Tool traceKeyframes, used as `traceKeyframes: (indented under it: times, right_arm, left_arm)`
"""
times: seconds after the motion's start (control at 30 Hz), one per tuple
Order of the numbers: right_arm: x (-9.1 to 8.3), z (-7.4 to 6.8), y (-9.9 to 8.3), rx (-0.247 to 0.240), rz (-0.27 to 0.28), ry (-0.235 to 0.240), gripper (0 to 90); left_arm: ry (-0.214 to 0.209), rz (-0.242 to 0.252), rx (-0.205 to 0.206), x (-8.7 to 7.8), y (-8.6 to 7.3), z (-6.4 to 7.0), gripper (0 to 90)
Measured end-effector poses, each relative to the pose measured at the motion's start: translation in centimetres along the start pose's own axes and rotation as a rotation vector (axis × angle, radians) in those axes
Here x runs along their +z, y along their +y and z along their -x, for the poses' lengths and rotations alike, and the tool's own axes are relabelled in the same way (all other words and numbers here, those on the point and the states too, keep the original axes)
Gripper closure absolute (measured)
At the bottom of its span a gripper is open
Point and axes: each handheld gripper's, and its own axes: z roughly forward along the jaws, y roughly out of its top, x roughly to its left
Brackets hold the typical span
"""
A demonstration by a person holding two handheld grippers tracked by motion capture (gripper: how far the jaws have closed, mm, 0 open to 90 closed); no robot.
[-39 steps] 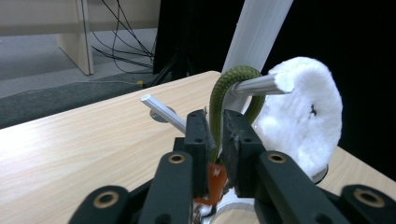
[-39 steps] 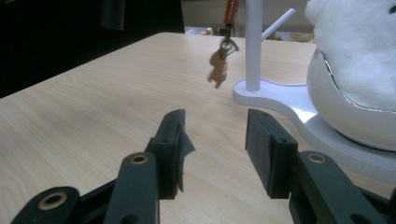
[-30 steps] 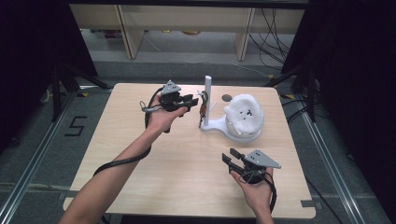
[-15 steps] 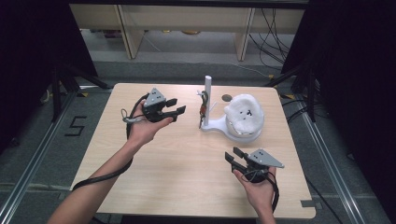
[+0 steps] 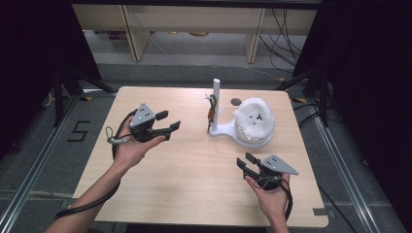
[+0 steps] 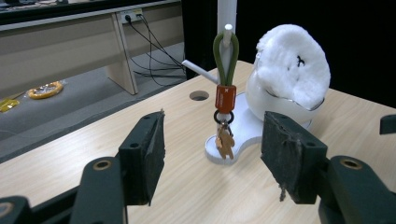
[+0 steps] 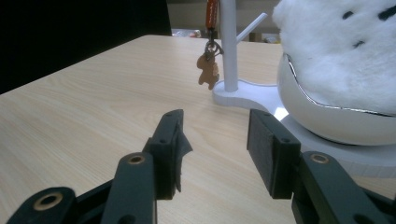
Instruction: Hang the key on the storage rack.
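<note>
Two claws, both released and empty. Tabletop [image 5: 170, 194] bare at lower frame; white stand [image 5: 216, 104] centre-right, keychain [image 6: 224, 109] hanging on its peg. Your left claw [image 5: 163, 126] sits mid-left: approach level, jaws straddling the orange sleeve. Right claw [image 5: 251, 164] waits lower right.

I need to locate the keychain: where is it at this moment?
The keychain hangs on a peg of the white stand, left of the fluffy white ball in the left gripper view.
</note>
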Motion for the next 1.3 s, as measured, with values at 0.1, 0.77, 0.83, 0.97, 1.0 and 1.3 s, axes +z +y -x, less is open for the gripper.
traceKeyframes:
  times: [0.1, 0.77, 0.83, 0.97, 1.0, 1.3]
  right_arm:
    - [-0.1, 0.1, 0.0, 0.018, -0.004, 0.001, 56.6]
    - [-0.5, 1.3, -0.5, 0.013, -0.011, -0.036, 55.6]
    - [-0.6, 1.4, -0.6, 0.028, -0.016, -0.047, 55.5]
    - [-0.7, 1.8, -0.9, 0.026, -0.024, -0.062, 55.2]
    - [-0.6, 1.9, -1.0, 0.032, -0.019, -0.066, 55.1]
    - [-0.5, 2.4, -1.6, 0.04, -0.024, -0.069, 54.3]
  left_arm:
    - [0.007, 0.007, -0.005, -1.0, -0.8, 0.0, 39.0]
    - [0.145, 0.016, -0.046, -6.5, -9.4, 0.2, 37.5]
    - [0.159, 0.016, -0.061, -6.9, -10.8, 0.0, 37.5]
    - [0.185, -0.011, -0.085, -7.3, -12.9, -0.2, 37.3]
    - [0.189, -0.014, -0.085, -7.4, -13.4, -0.3, 37.3]
    - [0.194, -0.009, -0.092, -7.3, -15.8, -0.1, 36.9]
